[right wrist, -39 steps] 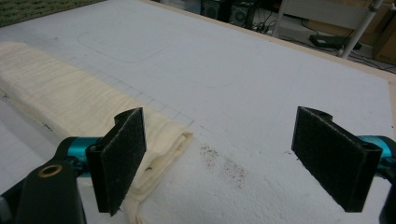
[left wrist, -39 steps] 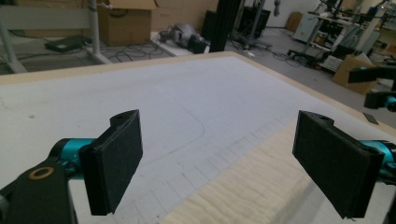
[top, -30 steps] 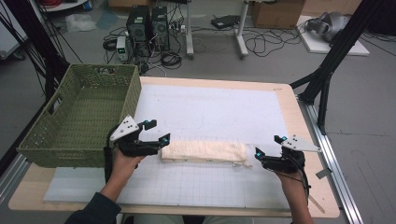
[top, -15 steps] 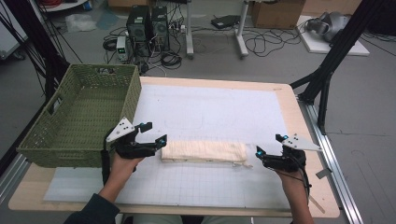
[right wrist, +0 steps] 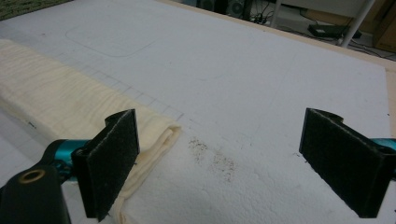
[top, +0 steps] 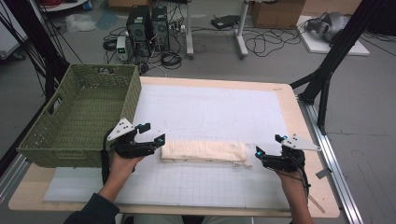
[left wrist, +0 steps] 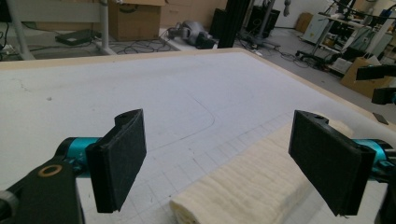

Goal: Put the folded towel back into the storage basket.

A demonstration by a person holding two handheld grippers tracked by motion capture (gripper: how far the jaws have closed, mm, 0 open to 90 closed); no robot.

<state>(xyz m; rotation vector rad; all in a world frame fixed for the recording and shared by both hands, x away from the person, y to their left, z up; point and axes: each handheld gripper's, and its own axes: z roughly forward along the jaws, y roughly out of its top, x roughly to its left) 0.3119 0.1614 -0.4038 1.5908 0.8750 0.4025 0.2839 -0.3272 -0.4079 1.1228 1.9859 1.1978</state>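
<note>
Left gripper [top: 150,135]: jaws wide apart, at left end of towel [top: 204,151]. Right gripper [top: 267,150]: jaws wide apart, at towel's right end. Basket [top: 37,138]: green, bare inside, on table's [top: 285,95] left. Towel: folded, cream, on white mat [top: 210,112] between grippers.

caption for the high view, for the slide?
Left gripper and right gripper, jaws open, flank a folded cream towel beside a green basket.

A grey floor [top: 280,65] lies beyond the far edge of the wooden tabletop [top: 287,100], strewn with black cables [top: 266,44]. Two computer towers [top: 148,23] stand there, near cardboard boxes [top: 275,11] and white table legs [top: 241,32].
</note>
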